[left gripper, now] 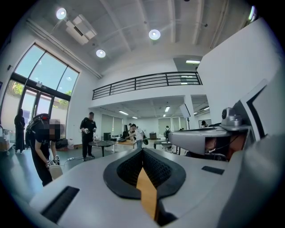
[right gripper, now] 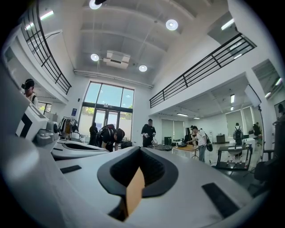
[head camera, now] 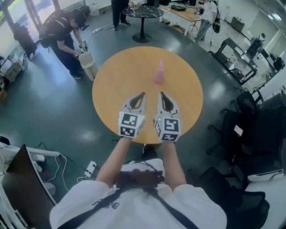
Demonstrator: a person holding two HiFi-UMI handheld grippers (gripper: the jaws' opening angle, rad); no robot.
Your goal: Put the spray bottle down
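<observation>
A pink spray bottle stands upright on the round wooden table, a little beyond its middle, with nothing touching it. My left gripper and right gripper hover side by side over the table's near part, pointing level toward the bottle and short of it. Both are shut and hold nothing. In the left gripper view the jaws of the left gripper meet at the tip, with only tabletop showing in the gap behind. The right gripper looks the same in its own view. Neither gripper view shows the bottle.
A person bends over a small bin left of the table. A black round table stands beyond. Black office chairs crowd the right side. A power strip and cables lie on the floor at lower left.
</observation>
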